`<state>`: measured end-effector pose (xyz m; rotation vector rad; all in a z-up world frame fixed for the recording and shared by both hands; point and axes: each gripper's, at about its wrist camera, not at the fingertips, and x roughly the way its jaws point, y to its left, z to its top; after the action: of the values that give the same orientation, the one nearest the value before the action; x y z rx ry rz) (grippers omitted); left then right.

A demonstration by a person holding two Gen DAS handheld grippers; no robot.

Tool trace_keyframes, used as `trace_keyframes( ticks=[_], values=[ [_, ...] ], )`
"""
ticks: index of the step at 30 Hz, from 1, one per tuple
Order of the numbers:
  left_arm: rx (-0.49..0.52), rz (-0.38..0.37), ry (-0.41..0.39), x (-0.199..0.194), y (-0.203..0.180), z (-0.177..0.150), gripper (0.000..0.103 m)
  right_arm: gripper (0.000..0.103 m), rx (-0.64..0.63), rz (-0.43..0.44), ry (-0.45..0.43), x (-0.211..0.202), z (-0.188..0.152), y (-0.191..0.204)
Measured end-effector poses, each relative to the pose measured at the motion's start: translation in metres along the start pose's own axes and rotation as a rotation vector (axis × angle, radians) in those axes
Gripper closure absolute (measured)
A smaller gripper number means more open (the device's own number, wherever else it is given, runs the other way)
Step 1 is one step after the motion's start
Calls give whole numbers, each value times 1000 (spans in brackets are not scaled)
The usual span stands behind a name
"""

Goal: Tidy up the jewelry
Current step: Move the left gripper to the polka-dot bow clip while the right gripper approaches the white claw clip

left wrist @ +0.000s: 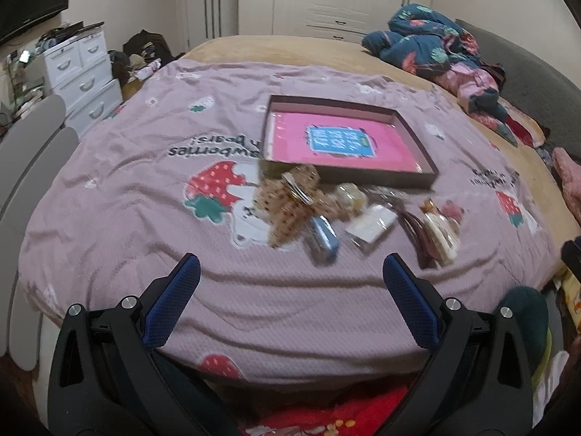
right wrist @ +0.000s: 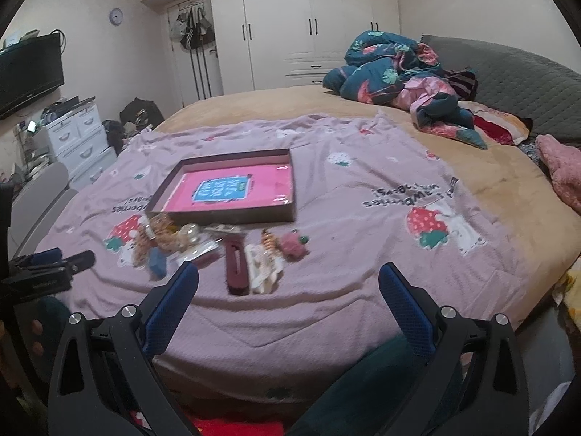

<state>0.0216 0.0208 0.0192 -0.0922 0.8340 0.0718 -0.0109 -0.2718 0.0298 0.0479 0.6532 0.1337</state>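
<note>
**Inspector:** Jaws spread wide on both the left gripper (left wrist: pixel 290 272) and the right gripper (right wrist: pixel 288 279), nothing between them.

**Clerk:** Count?

**Inspector:** One shallow box (right wrist: pixel 239 214) with a pink liner, ahead of both jaws. One jewelry pile (left wrist: pixel 348 214) touching its near wall, ahead of the left jaws: one blue case (left wrist: pixel 324 236), one maroon clip (right wrist: pixel 236 265); remainder too blurred to count.

**Clerk:** Writing?

**Inspector:** Bedspread (left wrist: pixel 145 181) print, upside down, partly reads "bears!". The liner's blue label is illegible.

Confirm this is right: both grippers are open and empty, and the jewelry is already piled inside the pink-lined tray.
Not quite. Left gripper and right gripper are open and empty, but the jewelry lies on the blanket before the tray, as both wrist views show.
</note>
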Motion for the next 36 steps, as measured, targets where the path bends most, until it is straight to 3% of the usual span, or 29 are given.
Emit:
trace_keyframes(
  ticks=[14,20,28,29,31,36],
  values=[
    [-57,49,56,46,50,47,9,4,-60,18,24,48,41,2],
    [-49,-16,70,70,50,63,9,4,-81,43,70,87,51,15],
    [-32,-97,161,123,32,61,12,5,-52,40,182,144,18,21],
    [-26,-106,171,128,30,60,13,7,-35,48,203,152,12,19],
    [-19,-114,195,137,26,56,15,23,-19,58,236,161,4,16],
    [-25,-155,223,151,22,48,19,32,7,90,285,178,-9,15]
  ],
)
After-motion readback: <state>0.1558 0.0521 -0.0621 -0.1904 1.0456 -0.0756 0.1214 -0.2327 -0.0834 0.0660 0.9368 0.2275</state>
